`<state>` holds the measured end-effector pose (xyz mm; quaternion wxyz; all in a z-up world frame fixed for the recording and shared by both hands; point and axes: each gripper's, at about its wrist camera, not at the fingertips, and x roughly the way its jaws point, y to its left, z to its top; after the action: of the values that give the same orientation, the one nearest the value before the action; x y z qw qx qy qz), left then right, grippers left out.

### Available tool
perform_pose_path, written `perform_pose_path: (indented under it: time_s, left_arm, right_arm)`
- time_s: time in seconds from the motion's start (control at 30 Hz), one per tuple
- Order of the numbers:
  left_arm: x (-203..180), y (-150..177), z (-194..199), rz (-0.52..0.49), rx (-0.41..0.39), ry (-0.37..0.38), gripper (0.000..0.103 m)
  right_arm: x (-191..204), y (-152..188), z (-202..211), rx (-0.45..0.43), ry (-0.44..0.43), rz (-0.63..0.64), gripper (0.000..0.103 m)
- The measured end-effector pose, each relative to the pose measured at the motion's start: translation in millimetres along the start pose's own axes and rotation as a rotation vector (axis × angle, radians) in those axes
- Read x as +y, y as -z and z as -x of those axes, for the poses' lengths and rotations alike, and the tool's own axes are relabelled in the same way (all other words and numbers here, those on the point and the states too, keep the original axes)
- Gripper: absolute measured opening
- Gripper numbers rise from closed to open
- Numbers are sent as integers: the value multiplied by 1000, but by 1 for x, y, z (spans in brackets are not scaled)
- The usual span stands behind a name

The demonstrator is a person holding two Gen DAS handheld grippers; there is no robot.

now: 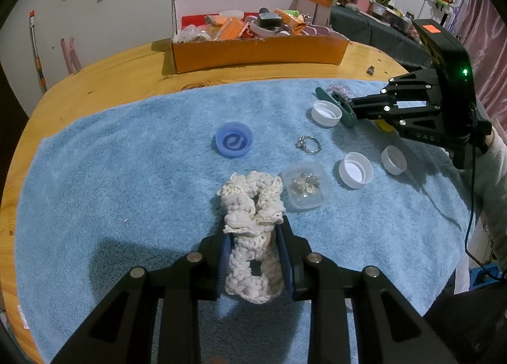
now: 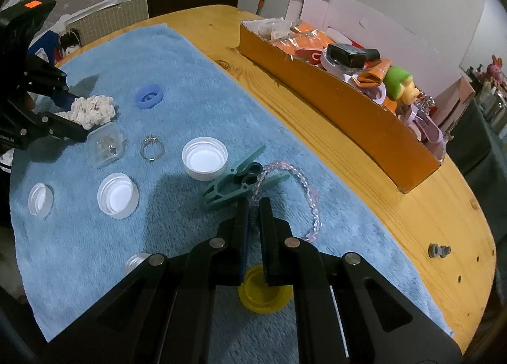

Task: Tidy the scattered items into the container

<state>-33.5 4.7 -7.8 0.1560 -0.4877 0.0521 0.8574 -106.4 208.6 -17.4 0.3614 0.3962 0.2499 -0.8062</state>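
Note:
My left gripper (image 1: 253,234) is shut on a cream crocheted scrunchie (image 1: 250,205) on the blue towel (image 1: 126,189); it also shows in the right wrist view (image 2: 92,112). My right gripper (image 2: 253,205) is shut on a pink bead bracelet (image 2: 312,202), beside a teal clip (image 2: 234,180). Scattered on the towel are a blue cap (image 1: 234,139), a ring (image 1: 309,144), a clear small box (image 1: 305,186), white caps (image 1: 355,170) and a yellow cap (image 2: 264,291). The orange cardboard box (image 1: 253,53) at the table's far side holds several items.
The round wooden table (image 1: 104,79) carries the towel. A small metal bolt (image 2: 439,250) lies on the bare wood near the edge. A cluttered shelf and plant stand beyond the table. A cable hangs from the right gripper (image 1: 374,107).

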Motion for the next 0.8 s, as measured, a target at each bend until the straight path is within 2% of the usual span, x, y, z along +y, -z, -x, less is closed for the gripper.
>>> perform_pose_path:
  time_s: [0.23, 0.3, 0.37, 0.4, 0.43, 0.47, 0.5, 0.53, 0.6, 0.8]
  left_arm:
    - [-1, 1, 0, 3, 0, 2, 30]
    - [-1, 2, 0, 4, 1, 3, 30]
    - [-2, 3, 0, 5, 0, 4, 30]
    - [-2, 3, 0, 4, 1, 5, 30]
    - [-2, 3, 0, 4, 2, 6, 30]
    - [-1, 2, 0, 5, 1, 5, 30]
    - [-2, 2, 0, 6, 2, 7, 30]
    - [-2, 3, 0, 6, 2, 7, 30]
    - [-2, 2, 0, 10, 3, 11, 30]
    - [-3, 3, 0, 8, 4, 11, 30]
  right_arm:
    - [3, 1, 0, 7, 27, 16, 8]
    - [3, -1, -2, -1, 41, 18, 10]
    - [3, -2, -2, -1, 65, 20, 18]
    - [2, -2, -2, -3, 77, 22, 25]
    - [1, -2, -2, -7, 94, 20, 41]
    - [-2, -1, -2, -14, 120, 13, 66]
    - [-4, -1, -2, -30, 147, 5, 73]
    - [-6, 0, -1, -46, 142, 0, 75]
    - [-10, 2, -3, -42, 56, -27, 73]
    - [-5, 3, -1, -73, 69, -21, 72]
